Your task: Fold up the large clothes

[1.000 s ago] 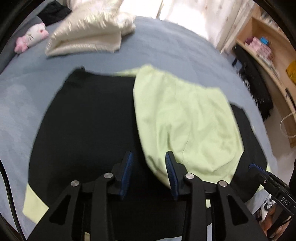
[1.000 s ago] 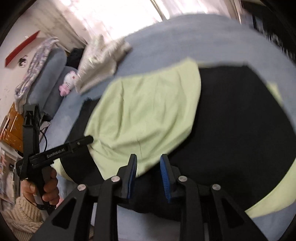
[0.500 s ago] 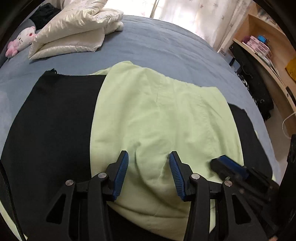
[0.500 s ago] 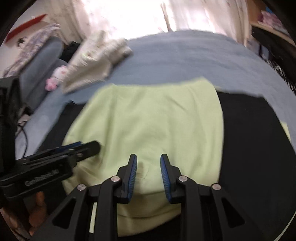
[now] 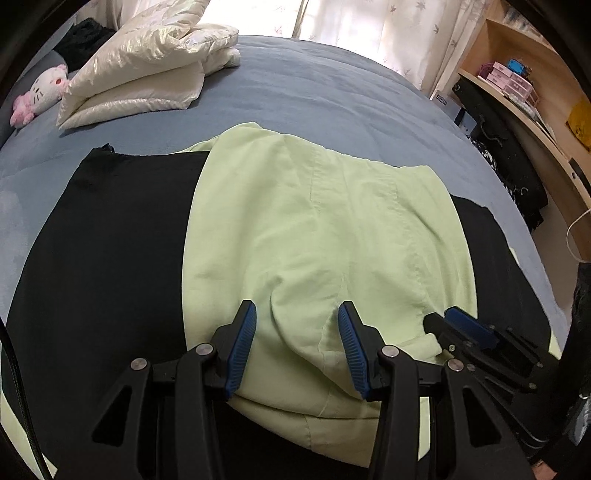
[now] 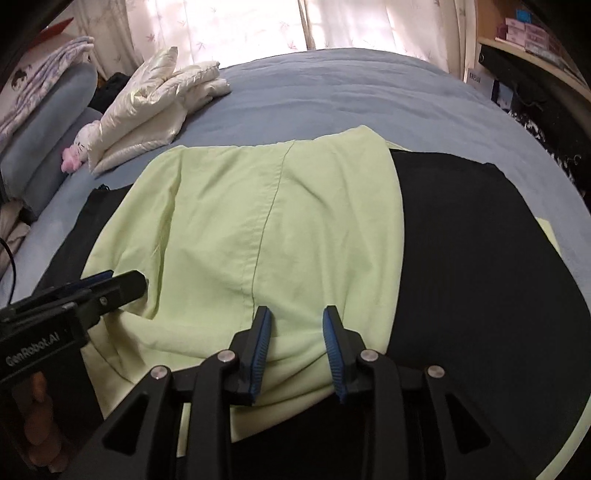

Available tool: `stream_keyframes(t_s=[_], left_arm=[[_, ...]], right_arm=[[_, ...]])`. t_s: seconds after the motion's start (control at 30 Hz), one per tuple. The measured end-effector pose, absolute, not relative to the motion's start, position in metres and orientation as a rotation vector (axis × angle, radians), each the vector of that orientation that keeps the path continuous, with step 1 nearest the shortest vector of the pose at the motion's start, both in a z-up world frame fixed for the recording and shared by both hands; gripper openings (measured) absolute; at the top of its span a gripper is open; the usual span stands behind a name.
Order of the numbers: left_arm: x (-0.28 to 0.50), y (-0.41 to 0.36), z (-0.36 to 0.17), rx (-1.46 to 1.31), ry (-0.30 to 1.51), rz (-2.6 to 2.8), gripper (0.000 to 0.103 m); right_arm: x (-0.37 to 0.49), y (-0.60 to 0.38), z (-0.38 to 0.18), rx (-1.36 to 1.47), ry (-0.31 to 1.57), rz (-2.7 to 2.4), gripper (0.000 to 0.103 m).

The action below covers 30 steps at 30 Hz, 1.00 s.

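A large black and pale green garment lies spread on the blue bed [image 5: 332, 85]. Its black body [image 5: 110, 236] lies flat and a pale green panel [image 5: 314, 229] is folded over its middle. My left gripper [image 5: 297, 325] is open, its jaws straddling the near edge of the green panel, holding nothing. My right gripper [image 6: 297, 332] is open over the same green panel [image 6: 258, 206], just right of its seam. Each gripper shows in the other's view: the right one [image 5: 461, 325] at the panel's right corner, the left one [image 6: 110, 284] at its left edge.
A folded cream quilt [image 5: 147, 74] and a pink and white plush toy [image 5: 40, 92] lie at the far left of the bed. A wooden shelf unit [image 5: 535, 92] with small boxes stands to the right. Curtains [image 6: 277, 26] hang behind the bed.
Both grippers have moved inward over the green panel's near edge. Both views have steadied and the panel lies flatter across the black body.
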<state>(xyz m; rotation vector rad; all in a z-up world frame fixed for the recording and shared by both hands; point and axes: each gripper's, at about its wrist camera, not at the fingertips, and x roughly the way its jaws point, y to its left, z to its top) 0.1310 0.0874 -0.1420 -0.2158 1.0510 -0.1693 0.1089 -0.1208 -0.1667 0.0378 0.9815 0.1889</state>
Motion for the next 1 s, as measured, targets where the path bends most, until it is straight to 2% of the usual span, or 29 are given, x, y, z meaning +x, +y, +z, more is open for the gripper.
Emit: stream_keyframes(t_s=[0.3, 0.6, 0.87, 1.0], left_arm=[[0.112, 0.097, -0.109, -0.259, 1.012, -0.189, 0.045], [0.050, 0.131, -0.068, -0.341, 0.940, -0.203, 0.046], [-0.001, 0.155, -0.067, -0.410, 0.933, -0.216, 0.048], [-0.018, 0.181, -0.080, -0.558, 0.951, -0.239, 0.050]], right_arm=[[0.109, -0.138, -0.155, 0.218, 1.065, 0.253, 0.030], [0.056, -0.137, -0.119, 0.349, 1.004, 0.277, 0.030], [0.009, -0.118, -0.098, 0.284, 0.911, 0.301, 0.030], [-0.003, -0.115, -0.096, 0.285, 0.899, 0.313, 0.030]])
